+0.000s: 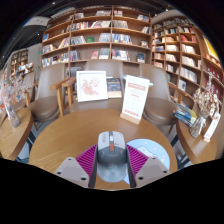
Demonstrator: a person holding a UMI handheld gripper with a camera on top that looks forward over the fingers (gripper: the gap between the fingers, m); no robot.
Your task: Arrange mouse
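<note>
1. The gripper [112, 166] hangs low over a round wooden desk [70, 135], its two fingers reaching forward.
2. Between the fingers sits a grey-white mouse [112, 152]. The magenta pads [88, 158] lie close along both its sides, and the jaws appear closed on the mouse.
3. Just beside the mouse, on its right, a pale oval mouse pad [150, 153] lies flat on the desk.
4. Beyond the fingers, at the far side of the desk, stand two upright sign cards: a white one with red marks [91, 86] and an orange-edged one [135, 98], tilted a little and near each other.
5. Wooden chairs [47, 105] stand around the desk.
6. Behind everything, tall bookshelves [100, 35] filled with books line the walls.
7. Stacked books [190, 117] rest on another table off to the right.
</note>
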